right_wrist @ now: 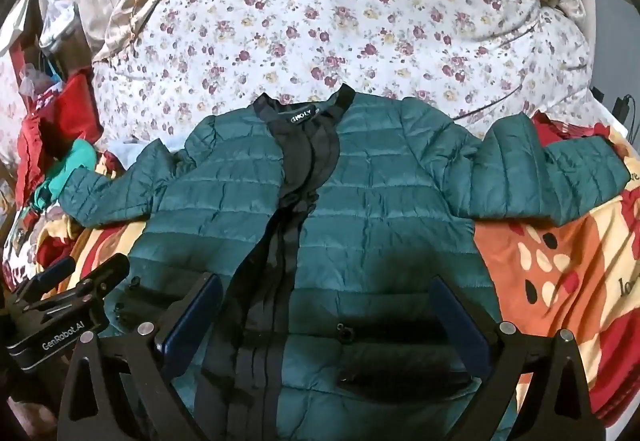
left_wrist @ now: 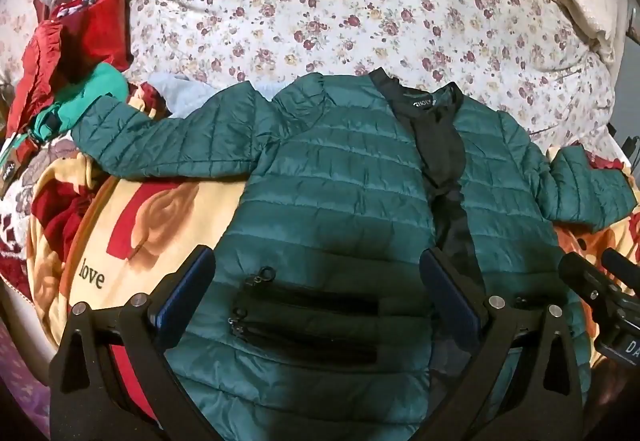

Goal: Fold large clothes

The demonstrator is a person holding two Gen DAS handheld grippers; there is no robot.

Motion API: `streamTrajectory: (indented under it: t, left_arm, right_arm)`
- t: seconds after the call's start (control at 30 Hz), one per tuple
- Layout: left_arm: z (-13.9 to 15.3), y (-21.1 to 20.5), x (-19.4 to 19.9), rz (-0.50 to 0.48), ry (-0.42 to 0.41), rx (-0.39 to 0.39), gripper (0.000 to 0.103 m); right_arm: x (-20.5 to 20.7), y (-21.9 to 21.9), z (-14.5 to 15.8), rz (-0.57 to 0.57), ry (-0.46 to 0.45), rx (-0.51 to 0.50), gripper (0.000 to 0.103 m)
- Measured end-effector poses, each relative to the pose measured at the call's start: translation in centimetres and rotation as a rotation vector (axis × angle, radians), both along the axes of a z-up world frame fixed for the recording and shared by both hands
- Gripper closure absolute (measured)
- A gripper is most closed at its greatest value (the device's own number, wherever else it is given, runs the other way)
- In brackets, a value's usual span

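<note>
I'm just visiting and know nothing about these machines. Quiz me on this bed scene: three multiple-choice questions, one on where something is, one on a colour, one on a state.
1. Where does the jacket lie?
A. Hung on a hook
B. Spread flat on the bed, collar toward the floral quilt
C. Rolled up in a basket

2. What colour is the jacket's quilted shell?
A. Dark green
B. Bright yellow
C. White

3. How do the left tongs and right tongs stand?
A. Both clamped on a sleeve
B. One shut, one open
C. Both wide open, holding nothing

Answers:
1. B: it lies face up with sleeves spread out, collar pointing at the floral quilt.
2. A: the padded fabric is dark green, with black lining at the opening.
3. C: in each wrist view the two fingers stand far apart above the jacket, gripping nothing.
</note>
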State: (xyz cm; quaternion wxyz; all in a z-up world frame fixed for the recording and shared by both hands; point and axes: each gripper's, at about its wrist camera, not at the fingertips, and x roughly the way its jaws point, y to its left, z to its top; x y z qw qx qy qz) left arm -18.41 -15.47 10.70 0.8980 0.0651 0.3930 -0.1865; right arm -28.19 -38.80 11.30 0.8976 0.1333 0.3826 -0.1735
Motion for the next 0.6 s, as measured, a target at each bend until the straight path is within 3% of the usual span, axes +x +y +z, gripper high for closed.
streamTrajectory:
  t: [0.6]
  left_arm:
    - [-0.7, -0.2, 0.2, -0.006, 0.026, 0.000, 0.001]
  right_arm:
    - [0.4, -0.2, -0.5, -0.006, -0.009, -0.004, 0.001]
